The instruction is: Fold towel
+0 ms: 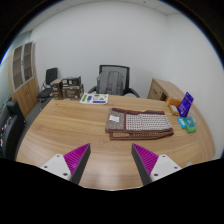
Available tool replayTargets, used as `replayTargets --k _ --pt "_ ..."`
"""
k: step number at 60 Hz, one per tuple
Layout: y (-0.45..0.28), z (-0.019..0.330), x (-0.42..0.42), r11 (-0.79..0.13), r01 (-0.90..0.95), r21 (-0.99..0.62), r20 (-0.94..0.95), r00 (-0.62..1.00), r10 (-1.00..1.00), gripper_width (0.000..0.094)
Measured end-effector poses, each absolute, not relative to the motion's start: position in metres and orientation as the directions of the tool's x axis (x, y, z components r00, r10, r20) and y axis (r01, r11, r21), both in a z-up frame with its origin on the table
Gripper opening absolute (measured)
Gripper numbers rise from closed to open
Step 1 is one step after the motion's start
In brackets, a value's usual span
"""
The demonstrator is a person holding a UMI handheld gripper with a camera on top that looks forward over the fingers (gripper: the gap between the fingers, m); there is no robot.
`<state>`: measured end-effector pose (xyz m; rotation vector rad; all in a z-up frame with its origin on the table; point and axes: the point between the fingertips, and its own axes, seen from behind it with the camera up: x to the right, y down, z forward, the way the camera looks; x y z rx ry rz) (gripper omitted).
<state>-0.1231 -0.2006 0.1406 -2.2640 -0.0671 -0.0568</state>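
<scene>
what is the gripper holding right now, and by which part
Nothing is held. The gripper is open, its fingers apart over bare table, and the towel lies on the table beyond them, untouched.

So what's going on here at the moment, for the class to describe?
A person holds a hand-held claw above a wooden table, its fingers open and gripping nothing. The towel, a checked cloth in a loose heap, lies on the table beyond the fingers and is not yet touched. A small blue item sits just past it, and an office chair stands at the far side.
</scene>
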Motion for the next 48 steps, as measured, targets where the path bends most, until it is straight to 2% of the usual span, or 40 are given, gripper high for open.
replayTargets --k 10,24,27,33,37,41,43,48 --pt "-0.089 0.091 -0.129 -0.605 0.119 -0.788 0.08 0.993 0.091 0.0859" --pt "0.01 0.021 -0.117 -0.654 0.083 -0.752 0.069 0.997 0.047 0.0855" --pt "0.02 0.006 -0.116 -0.672 0.075 -0.737 0.06 0.997 0.045 0.0829" --pt "0.032 -0.007 -0.11 -0.674 0.083 -0.734 0.081 0.996 0.035 0.067" --pt "0.035 -0.008 -0.109 -0.666 0.113 -0.737 0.105 0.993 0.053 0.051" --pt "0.037 -0.008 -0.103 -0.663 0.135 -0.737 0.135 0.99 0.051 0.0259" --pt "0.037 -0.006 -0.091 -0.661 0.15 -0.735 0.175 0.984 0.029 0.0061" --pt "0.036 -0.006 -0.091 -0.665 0.141 -0.733 0.169 0.985 0.023 0.0053"
